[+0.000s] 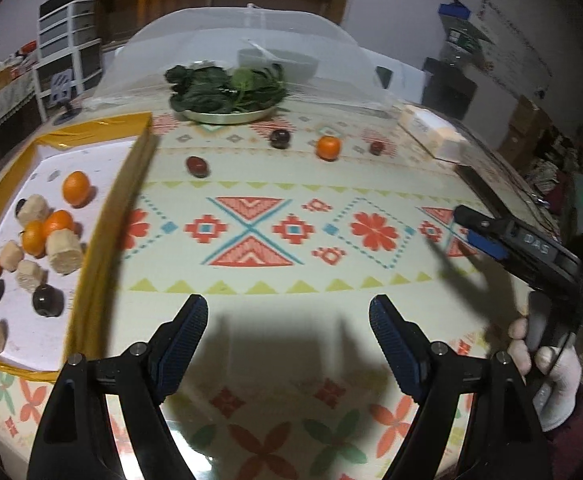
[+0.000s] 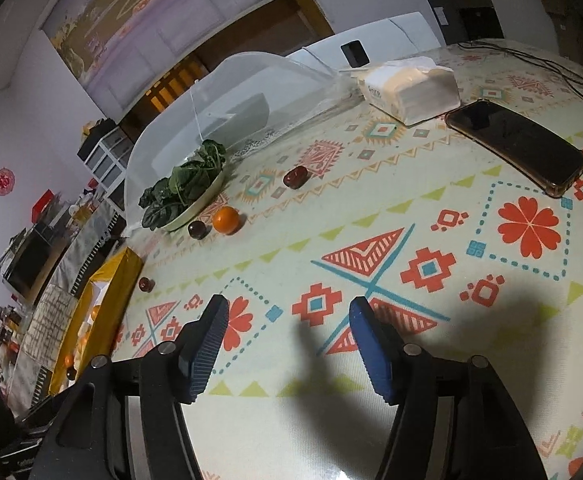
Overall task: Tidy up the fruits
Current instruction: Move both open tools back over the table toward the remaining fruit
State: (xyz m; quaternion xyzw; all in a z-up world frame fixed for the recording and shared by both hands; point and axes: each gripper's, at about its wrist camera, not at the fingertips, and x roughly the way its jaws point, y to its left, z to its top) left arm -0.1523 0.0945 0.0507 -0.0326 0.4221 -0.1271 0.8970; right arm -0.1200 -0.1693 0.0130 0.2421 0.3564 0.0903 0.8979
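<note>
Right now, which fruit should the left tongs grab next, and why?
Probably the dark plum. It lies loose on the table, closest to the yellow tray where the other fruit sits, and the left tongs are open and empty, so moving forward to it looks shortest.

The box [image 2: 121,280] wall hides most fruit inside; the left picture edge crops the box [image 1: 91,264].
</note>
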